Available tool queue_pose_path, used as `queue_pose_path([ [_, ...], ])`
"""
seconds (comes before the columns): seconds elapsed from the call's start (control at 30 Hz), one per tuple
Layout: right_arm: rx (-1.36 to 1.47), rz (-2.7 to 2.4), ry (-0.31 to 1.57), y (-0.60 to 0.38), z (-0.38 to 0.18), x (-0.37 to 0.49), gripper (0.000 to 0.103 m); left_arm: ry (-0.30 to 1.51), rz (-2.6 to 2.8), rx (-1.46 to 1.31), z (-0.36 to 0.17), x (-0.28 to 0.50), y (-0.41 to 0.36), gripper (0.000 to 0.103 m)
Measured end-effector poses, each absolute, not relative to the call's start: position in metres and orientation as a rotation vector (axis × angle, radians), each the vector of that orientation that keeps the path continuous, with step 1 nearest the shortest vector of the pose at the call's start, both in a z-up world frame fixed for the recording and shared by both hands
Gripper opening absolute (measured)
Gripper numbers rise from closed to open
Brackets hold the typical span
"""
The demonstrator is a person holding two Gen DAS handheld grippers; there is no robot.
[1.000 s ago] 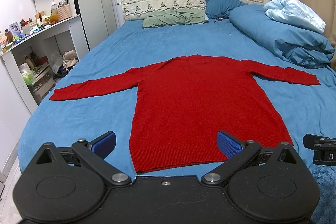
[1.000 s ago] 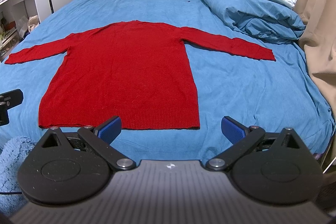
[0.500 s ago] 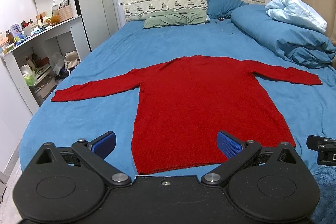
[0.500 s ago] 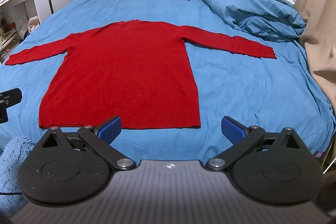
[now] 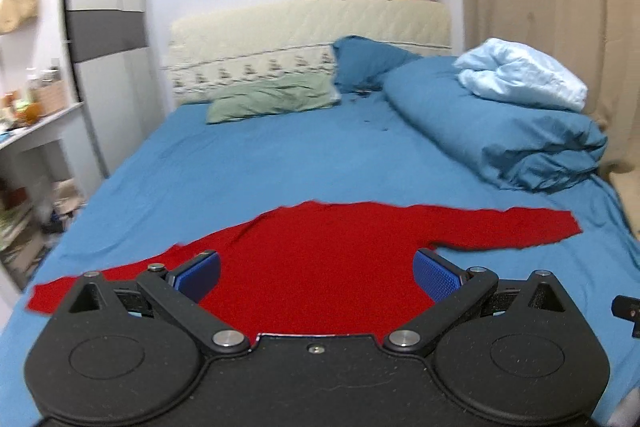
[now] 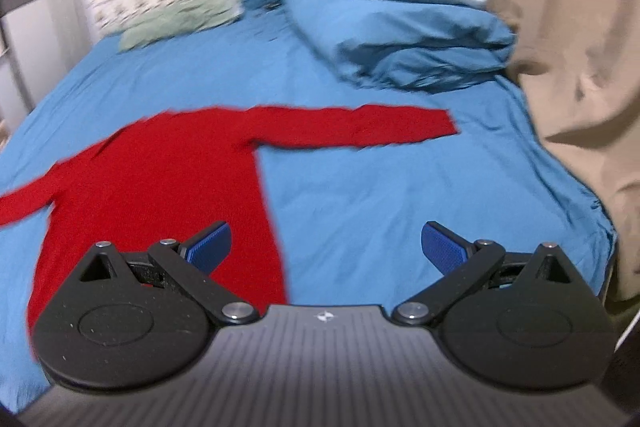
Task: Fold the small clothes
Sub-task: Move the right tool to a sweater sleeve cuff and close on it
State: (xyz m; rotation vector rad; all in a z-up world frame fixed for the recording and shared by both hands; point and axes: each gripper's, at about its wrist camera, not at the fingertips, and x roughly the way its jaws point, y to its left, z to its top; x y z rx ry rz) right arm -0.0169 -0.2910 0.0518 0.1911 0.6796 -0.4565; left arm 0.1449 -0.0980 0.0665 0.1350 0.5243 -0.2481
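A red sweater (image 5: 320, 259) is laid flat on the blue sheet of the bed (image 5: 280, 163), front down or up cannot be told, with both sleeves stretched straight out to the sides. This spread is judged to be deliberate: with the body smooth and the sleeves extended, each edge can be reached and turned inward without cloth being dragged from under another layer.

The left claw (image 5: 316, 277) is held low over the body of the sweater, its blue pads spread wide and nothing pinched between them. Ahead of it the shoulders and neckline are seen; the left sleeve (image 5: 120, 275) runs out past its left finger, and the other sleeve extends beyond its right finger.

The right claw (image 6: 326, 247) is likewise spread wide and empty. Its left finger is seen over the side edge of the sweater's body, while its right finger is seen over bare sheet. The right sleeve (image 6: 352, 127) lies ahead of it, reaching toward the bedding piled by the curtain. This view is blurred, so fine detail of the knit cannot be made out.

No fold is yet seen in the garment. The open stance of both claws is judged to be a preparation for a grasp, probably at the sleeves or shoulders. A thin knit edge lying flush on a soft sheet may be hard to pick up alone, and sheet could be pinched along with it.

A folded duvet (image 5: 500, 135) and pillows lie well beyond both claws, clear of the working area.
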Motion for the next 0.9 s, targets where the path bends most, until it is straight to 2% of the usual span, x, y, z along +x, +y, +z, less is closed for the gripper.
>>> queue_pose_path([
  [0.2,0.350,-0.544,0.649,-0.387,0.028,0.036,0.103,0.602,-0.331,0.153,0.037,0.236,-0.166,0.103],
  [0.5,0.496,-0.650,0.589,-0.494,-0.055,0.118,0.103,0.738,-0.418,0.127,-0.050,0.367,-0.256,0.103],
  [0.7,0.532,-0.712,0.566,-0.546,-0.120,0.177,0.103,0.799,-0.439,0.165,-0.112,0.426,-0.295,0.103],
  [0.73,0.541,-0.724,0.567,-0.551,-0.129,0.184,0.102,0.810,-0.438,0.173,-0.121,0.433,-0.300,0.103],
  [0.8,0.580,-0.744,0.572,-0.564,-0.147,0.197,0.089,0.840,-0.437,0.174,-0.135,0.446,-0.308,0.103],
  [0.9,0.595,-0.776,0.539,-0.576,-0.161,0.209,0.085,0.899,-0.424,0.185,-0.153,0.464,-0.316,0.103],
])
